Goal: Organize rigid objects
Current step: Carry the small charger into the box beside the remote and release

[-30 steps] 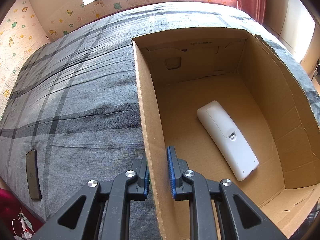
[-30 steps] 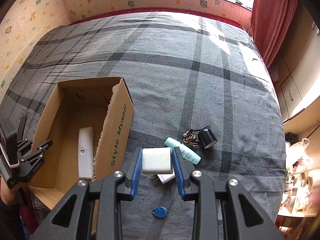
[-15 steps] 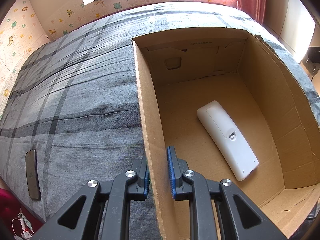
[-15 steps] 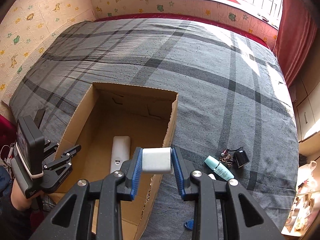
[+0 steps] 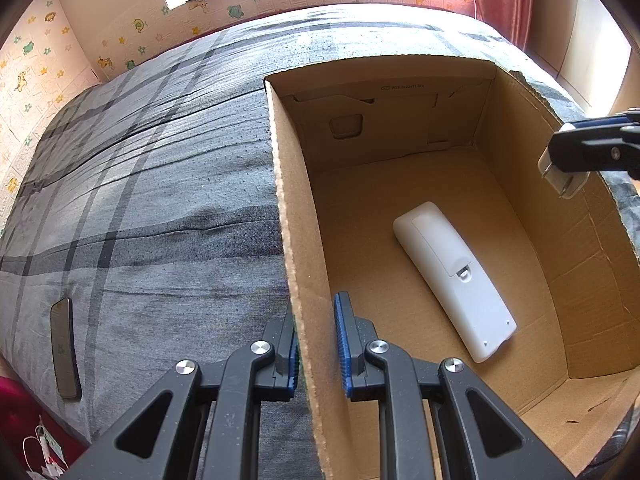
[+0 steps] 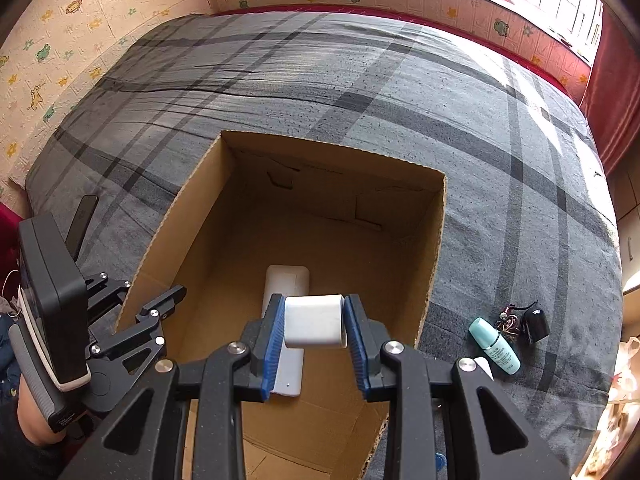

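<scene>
Right wrist | right hand-held gripper (image 6: 314,330) clamps white block (image 6: 315,321) over box (image 6: 438,240) | left hand-held gripper (image 5: 316,344) pinches wall

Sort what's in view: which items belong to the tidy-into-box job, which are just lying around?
Job:
- cardboard box, its wall clamped by the left gripper
- white remote in the box
- white charger block held in the right gripper above the box
- teal bottle, black cap, trinket on the bed, probably next

Lying about:
- dark phone on the bedspread
</scene>
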### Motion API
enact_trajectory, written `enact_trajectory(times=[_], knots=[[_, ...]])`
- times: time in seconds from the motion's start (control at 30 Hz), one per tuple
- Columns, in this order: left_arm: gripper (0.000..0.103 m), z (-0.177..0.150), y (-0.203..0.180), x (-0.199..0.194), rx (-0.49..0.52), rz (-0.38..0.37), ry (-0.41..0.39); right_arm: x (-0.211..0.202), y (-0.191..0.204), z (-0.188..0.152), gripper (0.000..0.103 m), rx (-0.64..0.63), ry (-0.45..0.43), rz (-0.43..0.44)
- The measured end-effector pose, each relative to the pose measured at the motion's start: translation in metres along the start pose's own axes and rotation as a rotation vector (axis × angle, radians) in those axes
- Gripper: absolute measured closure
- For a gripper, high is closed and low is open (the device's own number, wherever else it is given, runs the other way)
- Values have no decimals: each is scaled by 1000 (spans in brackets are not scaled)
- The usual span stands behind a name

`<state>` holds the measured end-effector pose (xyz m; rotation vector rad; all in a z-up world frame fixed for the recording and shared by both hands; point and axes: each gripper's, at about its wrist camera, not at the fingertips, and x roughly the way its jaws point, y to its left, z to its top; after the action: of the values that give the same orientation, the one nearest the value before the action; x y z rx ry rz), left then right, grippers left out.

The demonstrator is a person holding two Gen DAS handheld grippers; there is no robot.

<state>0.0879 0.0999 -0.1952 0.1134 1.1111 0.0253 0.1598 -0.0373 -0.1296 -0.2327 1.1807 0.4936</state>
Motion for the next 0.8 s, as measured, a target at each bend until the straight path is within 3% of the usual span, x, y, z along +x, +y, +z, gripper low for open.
enact_trajectory(times=[0.5,0.8], knots=[[85,0,1,0,0,0,1,70,18,-11,71,7,146,-2],[85,0,1,0,-1,-1,1,87,16,-18,71,20,191,3]])
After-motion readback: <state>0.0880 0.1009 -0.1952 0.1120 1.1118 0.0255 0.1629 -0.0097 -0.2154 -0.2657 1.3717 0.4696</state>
